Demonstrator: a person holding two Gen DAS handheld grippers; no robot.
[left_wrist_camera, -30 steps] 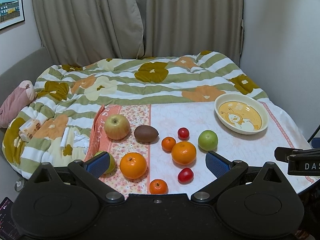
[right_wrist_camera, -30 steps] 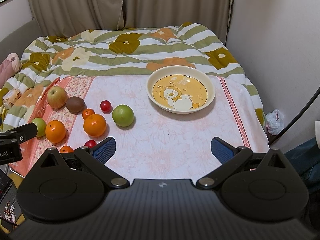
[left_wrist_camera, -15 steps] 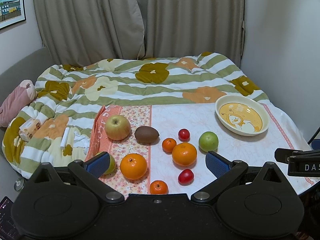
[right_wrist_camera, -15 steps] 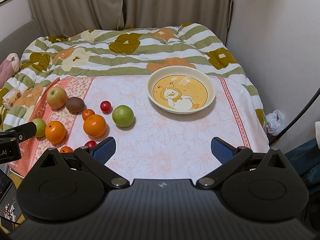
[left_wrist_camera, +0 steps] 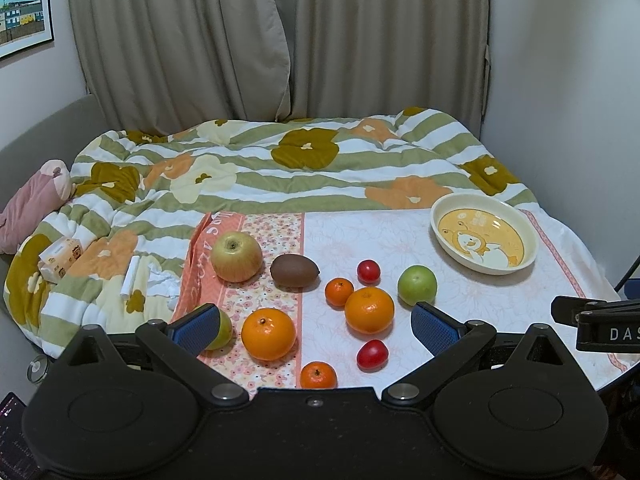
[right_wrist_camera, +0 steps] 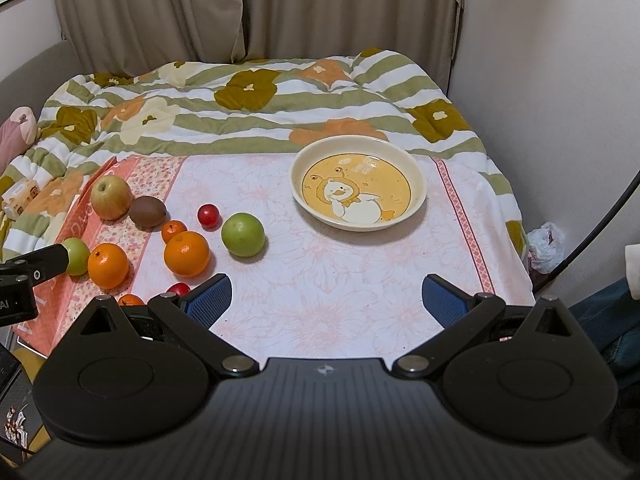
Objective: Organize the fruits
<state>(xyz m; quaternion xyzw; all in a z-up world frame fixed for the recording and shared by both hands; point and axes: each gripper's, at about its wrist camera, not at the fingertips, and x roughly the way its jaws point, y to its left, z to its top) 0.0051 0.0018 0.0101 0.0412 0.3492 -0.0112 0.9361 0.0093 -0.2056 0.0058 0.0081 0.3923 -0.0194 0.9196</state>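
Fruit lies scattered on a pink floral cloth (left_wrist_camera: 400, 240): a yellow-red apple (left_wrist_camera: 236, 257), a kiwi (left_wrist_camera: 294, 270), two large oranges (left_wrist_camera: 268, 334) (left_wrist_camera: 369, 310), two small mandarins (left_wrist_camera: 339, 291) (left_wrist_camera: 318, 375), two red cherry tomatoes (left_wrist_camera: 368, 271) (left_wrist_camera: 372, 354) and a green fruit (left_wrist_camera: 417, 285). Another green fruit (left_wrist_camera: 222, 330) sits half hidden behind my left finger. A cream bowl (right_wrist_camera: 358, 182) with a duck picture stands empty at the right. My left gripper (left_wrist_camera: 314, 326) hovers open above the near fruit. My right gripper (right_wrist_camera: 326, 300) is open over bare cloth.
A striped flowered quilt (left_wrist_camera: 280, 168) covers the bed behind the cloth. A pink plush (left_wrist_camera: 32, 200), a tissue pack (left_wrist_camera: 60, 258) and a white tube (left_wrist_camera: 130, 278) lie at the left. Curtains (left_wrist_camera: 280, 40) and a wall close the back and right. A white bag (right_wrist_camera: 546, 246) lies on the floor.
Both grippers stay open. The left view has tilted slightly, so the fruit sits a little lower in the frame; nothing on the cloth has moved.
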